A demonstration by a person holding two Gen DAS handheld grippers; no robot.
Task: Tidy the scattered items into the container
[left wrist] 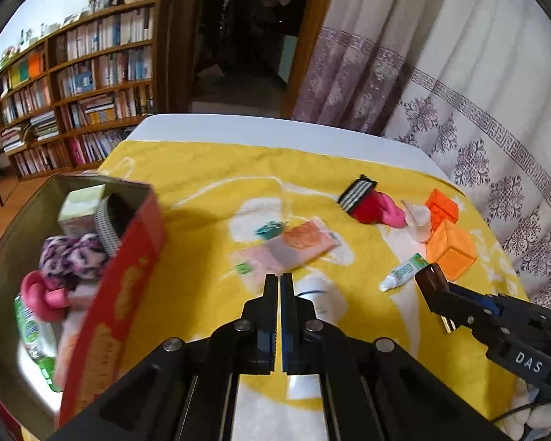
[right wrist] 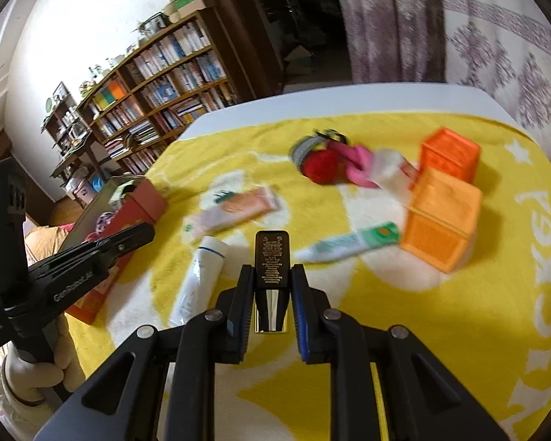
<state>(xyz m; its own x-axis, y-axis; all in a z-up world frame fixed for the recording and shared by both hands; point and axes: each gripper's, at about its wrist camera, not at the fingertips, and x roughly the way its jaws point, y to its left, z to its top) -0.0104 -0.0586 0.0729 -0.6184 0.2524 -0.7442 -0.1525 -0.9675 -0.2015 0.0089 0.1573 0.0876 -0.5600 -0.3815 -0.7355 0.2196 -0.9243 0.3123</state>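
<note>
Yellow towel (right wrist: 404, 330) covers surface. Red box (left wrist: 128, 275) left of left hand-held gripper (left wrist: 279, 279), whose jaws are together, empty. Right hand-held gripper (right wrist: 272, 272) clamped on small black bottle (right wrist: 272, 257), lifted; next: carry leftward over box, release.

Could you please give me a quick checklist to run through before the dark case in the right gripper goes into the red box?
1. Right gripper gripping the dark case: ok.
2. Left gripper shut and holding nothing: ok.
3. Red box open on top: ok.
4. Free room in the box: cannot tell; a pink ring and patterned scrunchie already lie inside.
5. Left gripper out of the path to the box: cannot tell.
</note>
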